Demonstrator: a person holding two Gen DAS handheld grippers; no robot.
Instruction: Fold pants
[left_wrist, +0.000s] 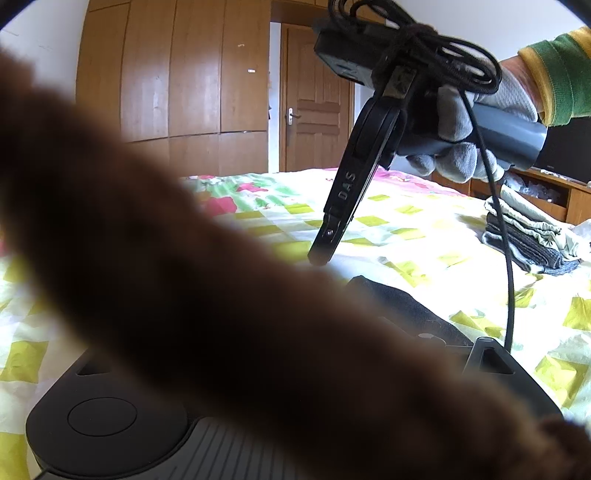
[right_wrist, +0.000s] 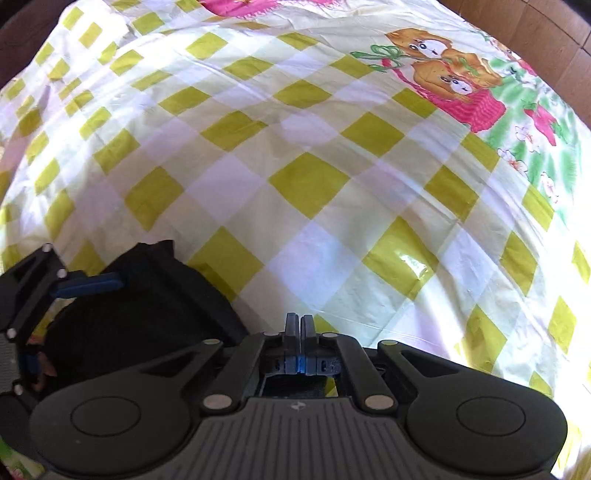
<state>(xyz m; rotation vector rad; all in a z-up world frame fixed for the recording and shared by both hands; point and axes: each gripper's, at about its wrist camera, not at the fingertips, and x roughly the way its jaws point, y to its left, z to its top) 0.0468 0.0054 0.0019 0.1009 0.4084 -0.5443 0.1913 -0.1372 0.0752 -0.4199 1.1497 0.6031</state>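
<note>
I am working over a bed covered by a checked sheet in yellow-green and white. Through the right wrist camera, my right gripper has its two fingers pressed together, and nothing shows between them. To its left, my left gripper reaches around a dark bundle, the pants, lying on the near left of the sheet; whether that gripper actually pinches the cloth I cannot tell. The left wrist view is mostly blocked by a blurred brown shape very close to the lens. At the far right of the bed sits a small stack of folded clothes. I judge this pair already gathered small, with final tidying or stacking left.
</note>
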